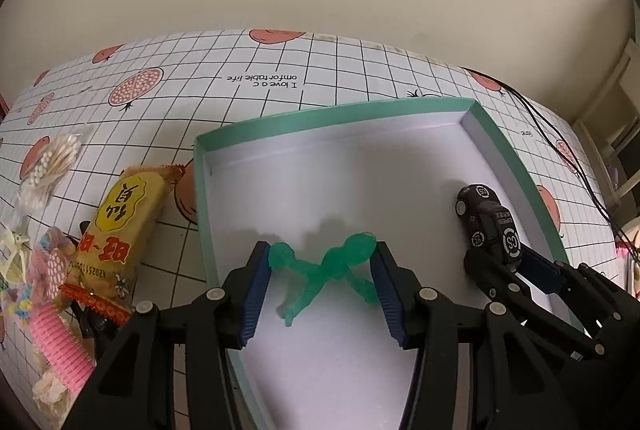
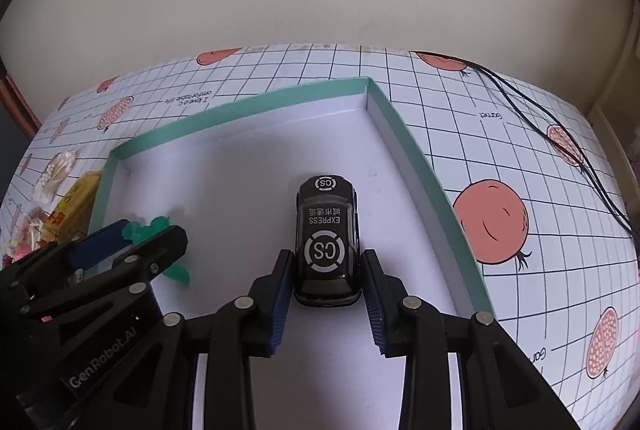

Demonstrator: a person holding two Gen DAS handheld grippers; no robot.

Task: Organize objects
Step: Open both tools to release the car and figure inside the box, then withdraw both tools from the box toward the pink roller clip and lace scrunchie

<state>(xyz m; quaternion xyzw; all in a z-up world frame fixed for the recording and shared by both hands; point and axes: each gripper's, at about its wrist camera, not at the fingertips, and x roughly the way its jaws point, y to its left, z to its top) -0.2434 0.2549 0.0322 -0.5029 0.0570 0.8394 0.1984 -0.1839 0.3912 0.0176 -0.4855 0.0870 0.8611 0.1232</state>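
On the grid-print tablecloth (image 1: 280, 70), left gripper (image 1: 322, 262) clasps the green figure (image 1: 324, 270), right gripper (image 2: 326, 270) brackets the black car (image 2: 326, 234).

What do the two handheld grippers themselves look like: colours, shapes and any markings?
Both the left gripper and the right gripper are matte black linkage frames with round silver pivot pins. Their fingers carry ribbed dark blue pads. The left gripper's body bears white "GenRobot.AI" lettering in the right wrist view.

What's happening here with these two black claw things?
A person is tidying small items into a teal-edged box using two handheld grippers. The left gripper clasps a green translucent toy; the right gripper straddles a black toy car on the box floor. Snacks wait on the tablecloth.
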